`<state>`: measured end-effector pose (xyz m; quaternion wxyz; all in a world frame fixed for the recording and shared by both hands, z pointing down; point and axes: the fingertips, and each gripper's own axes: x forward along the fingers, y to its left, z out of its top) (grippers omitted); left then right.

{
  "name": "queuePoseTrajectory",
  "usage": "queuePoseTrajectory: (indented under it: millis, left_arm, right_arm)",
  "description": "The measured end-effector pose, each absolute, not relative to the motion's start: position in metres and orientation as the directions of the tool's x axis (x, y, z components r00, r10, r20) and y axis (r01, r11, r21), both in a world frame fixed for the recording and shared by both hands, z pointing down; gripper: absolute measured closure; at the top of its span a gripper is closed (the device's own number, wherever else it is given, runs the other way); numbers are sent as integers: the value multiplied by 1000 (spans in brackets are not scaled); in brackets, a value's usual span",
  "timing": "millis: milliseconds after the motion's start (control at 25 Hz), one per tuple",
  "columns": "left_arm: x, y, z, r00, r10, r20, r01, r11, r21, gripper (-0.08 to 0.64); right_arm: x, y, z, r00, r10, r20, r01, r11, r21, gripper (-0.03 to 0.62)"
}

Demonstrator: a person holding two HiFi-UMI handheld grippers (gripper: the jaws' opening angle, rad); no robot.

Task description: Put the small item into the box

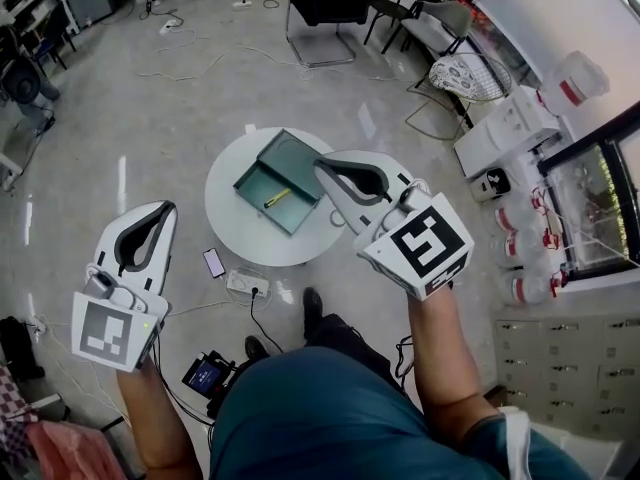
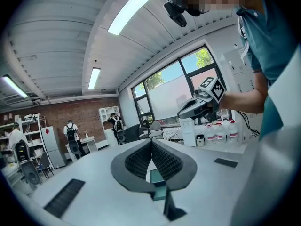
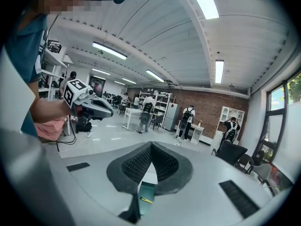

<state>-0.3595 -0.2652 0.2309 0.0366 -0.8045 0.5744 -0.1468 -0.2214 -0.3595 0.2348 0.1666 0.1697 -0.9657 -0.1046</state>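
An open green box (image 1: pixel 262 180) lies on a round white table (image 1: pixel 228 223) far below me. A small yellow item (image 1: pixel 277 198) rests inside it. My left gripper (image 1: pixel 168 207) is held high to the left of the table, jaws shut with nothing between them. My right gripper (image 1: pixel 323 165) hovers over the box's right edge, also shut and empty. In the left gripper view the pads (image 2: pixel 141 160) meet, and the box (image 2: pixel 157 177) shows below them. In the right gripper view the box (image 3: pixel 143 194) and yellow item (image 3: pixel 146 200) show under the closed pads (image 3: pixel 162 163).
On the floor by the table lie a phone (image 1: pixel 214 262), a power strip (image 1: pixel 247 284) and a small device (image 1: pixel 205 375). Chairs (image 1: pixel 330 8) stand beyond it. White bottles (image 1: pixel 520 240) and a drawer cabinet (image 1: pixel 570 363) line the right side. Cables trail across the floor.
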Motion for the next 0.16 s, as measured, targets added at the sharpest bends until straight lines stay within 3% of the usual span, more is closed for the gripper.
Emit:
queuePoseTrajectory:
  millis: [160]
  left_arm:
    - [-357, -247, 229, 305, -933, 193, -911, -345, -225, 541]
  right_arm:
    - [-220, -341, 232, -878, -371, 302, -305, 921, 243, 555]
